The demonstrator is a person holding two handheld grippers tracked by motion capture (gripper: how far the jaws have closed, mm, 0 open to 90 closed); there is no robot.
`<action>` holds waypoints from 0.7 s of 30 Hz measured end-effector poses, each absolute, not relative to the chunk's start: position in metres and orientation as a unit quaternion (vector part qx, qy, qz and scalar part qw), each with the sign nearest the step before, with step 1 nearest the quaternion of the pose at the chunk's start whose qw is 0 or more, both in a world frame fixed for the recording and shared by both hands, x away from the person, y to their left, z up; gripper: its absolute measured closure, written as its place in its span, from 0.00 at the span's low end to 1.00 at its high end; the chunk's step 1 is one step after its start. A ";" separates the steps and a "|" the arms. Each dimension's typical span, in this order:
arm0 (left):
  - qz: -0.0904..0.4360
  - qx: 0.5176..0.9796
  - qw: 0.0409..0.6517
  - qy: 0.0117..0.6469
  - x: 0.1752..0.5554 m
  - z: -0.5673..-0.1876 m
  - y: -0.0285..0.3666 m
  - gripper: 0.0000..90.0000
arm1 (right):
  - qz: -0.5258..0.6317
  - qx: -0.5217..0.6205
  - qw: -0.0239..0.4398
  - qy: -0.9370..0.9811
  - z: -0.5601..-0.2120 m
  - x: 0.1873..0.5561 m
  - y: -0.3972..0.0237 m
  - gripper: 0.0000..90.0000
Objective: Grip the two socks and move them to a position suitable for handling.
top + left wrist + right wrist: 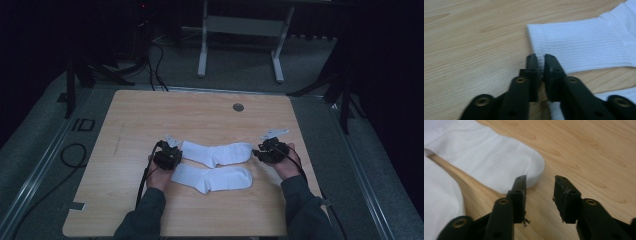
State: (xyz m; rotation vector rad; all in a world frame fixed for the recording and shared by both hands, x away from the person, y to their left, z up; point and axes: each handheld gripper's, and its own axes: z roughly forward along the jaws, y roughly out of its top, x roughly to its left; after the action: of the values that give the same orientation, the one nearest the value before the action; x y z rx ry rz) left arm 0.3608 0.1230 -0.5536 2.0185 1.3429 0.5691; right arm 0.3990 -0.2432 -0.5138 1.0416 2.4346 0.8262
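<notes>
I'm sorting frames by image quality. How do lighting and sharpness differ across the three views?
High view: dim, surroundings nearly black, the table and two white socks standing out. Left gripper view: brighter, sock ribbing crisp, the left claw near the lens soft. Right gripper view: evenly lit, wood grain clear, the right claw slightly blurred.

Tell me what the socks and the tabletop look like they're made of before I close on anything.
Far sock: white knit fabric, matte, probably cotton blend; fine ribbing shows at the cuff. Near sock: same white cloth by its look. Table: light wood-grain surface, smooth with a slight sheen; could be laminate rather than solid wood, since the grain looks flat.
</notes>
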 end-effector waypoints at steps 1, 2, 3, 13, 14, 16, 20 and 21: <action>0.216 0.766 0.325 0.511 0.359 -0.552 0.125 0.84 | 0.294 0.369 0.184 0.862 -0.512 0.399 -0.244 0.66; 0.215 0.763 0.331 0.512 0.358 -0.551 0.126 0.82 | 0.296 0.369 0.184 0.862 -0.511 0.399 -0.244 0.65; 0.213 0.761 0.336 0.512 0.356 -0.549 0.127 0.79 | 0.297 0.368 0.185 0.862 -0.510 0.399 -0.244 0.64; 0.203 0.757 0.350 0.513 0.336 -0.538 0.143 0.70 | 0.308 0.348 0.184 0.866 -0.497 0.397 -0.227 0.61; 0.203 0.757 0.350 0.513 0.334 -0.537 0.145 0.70 | 0.309 0.345 0.184 0.867 -0.496 0.397 -0.225 0.61; 0.205 0.755 0.352 0.514 0.329 -0.536 0.149 0.70 | 0.312 0.341 0.183 0.868 -0.494 0.397 -0.219 0.61; 0.208 0.755 0.352 0.512 0.325 -0.535 0.152 0.69 | 0.316 0.333 0.182 0.870 -0.490 0.398 -0.211 0.61; 0.214 0.755 0.353 0.510 0.317 -0.534 0.156 0.69 | 0.319 0.327 0.180 0.871 -0.488 0.398 -0.203 0.61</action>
State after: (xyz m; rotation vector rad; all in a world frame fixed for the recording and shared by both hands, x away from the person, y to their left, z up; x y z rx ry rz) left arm 0.3173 0.1557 -0.5342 1.9535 1.3182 0.5544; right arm 0.3982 -0.2027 -0.4885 0.9249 2.4612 0.9026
